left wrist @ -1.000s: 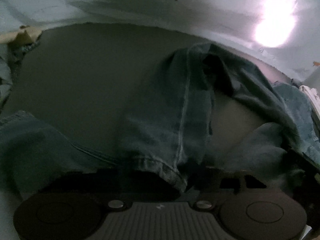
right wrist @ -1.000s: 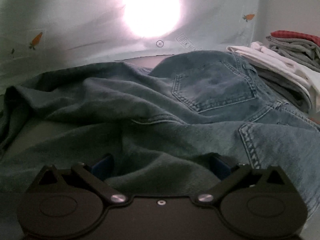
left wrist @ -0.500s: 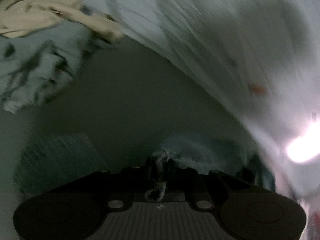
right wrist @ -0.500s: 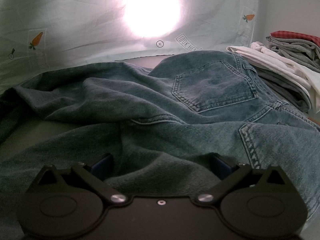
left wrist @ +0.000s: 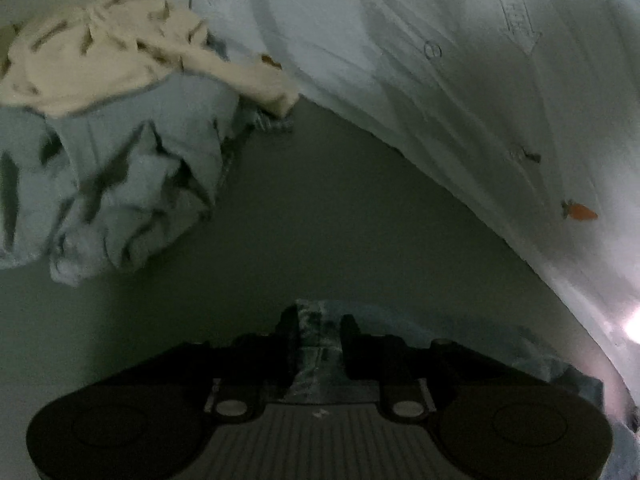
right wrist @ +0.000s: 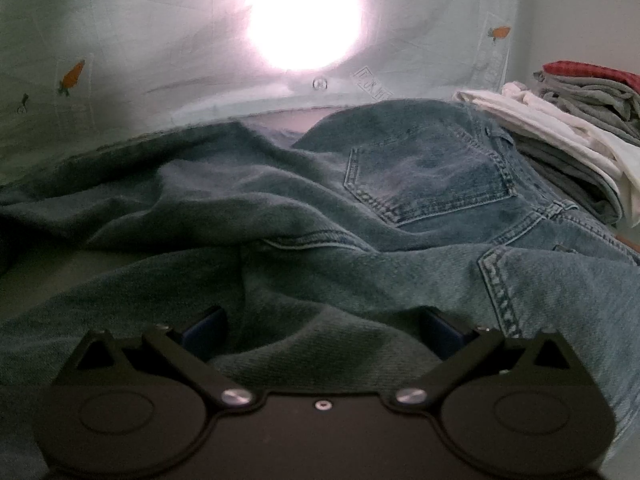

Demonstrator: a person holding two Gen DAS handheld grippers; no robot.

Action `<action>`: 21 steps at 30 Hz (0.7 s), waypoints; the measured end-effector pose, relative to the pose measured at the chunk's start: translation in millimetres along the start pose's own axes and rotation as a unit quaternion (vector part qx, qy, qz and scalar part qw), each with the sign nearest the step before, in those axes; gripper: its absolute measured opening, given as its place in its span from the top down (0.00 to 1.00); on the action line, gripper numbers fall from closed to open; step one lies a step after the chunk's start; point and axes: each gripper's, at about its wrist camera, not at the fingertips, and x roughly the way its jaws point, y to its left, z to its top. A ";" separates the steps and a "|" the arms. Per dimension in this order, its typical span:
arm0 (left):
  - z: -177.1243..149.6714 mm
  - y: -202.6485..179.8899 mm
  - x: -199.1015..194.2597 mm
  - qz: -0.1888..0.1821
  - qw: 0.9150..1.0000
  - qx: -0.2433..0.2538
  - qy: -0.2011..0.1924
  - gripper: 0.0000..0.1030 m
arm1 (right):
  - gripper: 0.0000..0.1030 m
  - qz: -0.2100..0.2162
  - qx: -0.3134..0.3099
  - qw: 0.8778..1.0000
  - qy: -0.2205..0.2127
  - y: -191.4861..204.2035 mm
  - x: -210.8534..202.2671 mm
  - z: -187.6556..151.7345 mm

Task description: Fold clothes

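Both grippers engaged: left gripper (left wrist: 319, 334) pinches jeans (right wrist: 420, 176) hem, jaws just eased; keep taut. Right gripper (right wrist: 320, 332) spread wide, pressing denim flat.

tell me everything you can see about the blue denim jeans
The faded blue denim jeans lie crumpled and unfolded on the grey-green surface, seat up, showing two stitched back pockets and pale seams. A stack of folded clothes sits beside the waistband. The left gripper pinches a bunched bit of denim between its fingers. The right gripper stands wide open over a raised fold near the seat.
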 end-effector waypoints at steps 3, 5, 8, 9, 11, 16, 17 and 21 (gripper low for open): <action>-3.2 3.7 -2.5 -0.009 1.000 -0.006 0.014 0.69 | 0.09 0.012 -0.007 1.000 0.028 7.7 -1.5 16.0; -5.4 5.7 -1.8 -0.014 1.000 -0.013 0.023 0.67 | 0.12 0.028 -0.023 0.999 0.013 19.7 -8.7 26.2; -7.2 8.5 8.1 -0.014 0.999 -0.017 0.036 0.67 | 0.35 0.070 -0.043 0.997 0.000 43.5 -14.6 45.9; -6.4 8.0 13.1 -0.013 0.999 -0.016 0.038 0.67 | 0.47 0.086 -0.050 0.995 0.001 52.3 -14.0 52.7; -5.2 6.4 17.8 -0.015 0.999 -0.016 0.040 0.69 | 0.57 0.116 -0.069 0.991 0.007 70.2 -9.0 65.3; 0.7 6.0 27.4 -0.014 0.998 -0.028 0.046 0.86 | 0.91 0.157 -0.128 0.979 0.025 116.3 9.7 80.7; 1.7 7.0 28.0 -0.014 0.998 -0.033 0.046 0.87 | 0.94 0.164 -0.138 0.976 0.028 123.6 12.5 82.3; 5.8 9.9 27.5 -0.020 0.997 -0.059 0.041 0.92 | 0.95 0.186 -0.173 0.966 0.038 147.4 21.3 90.2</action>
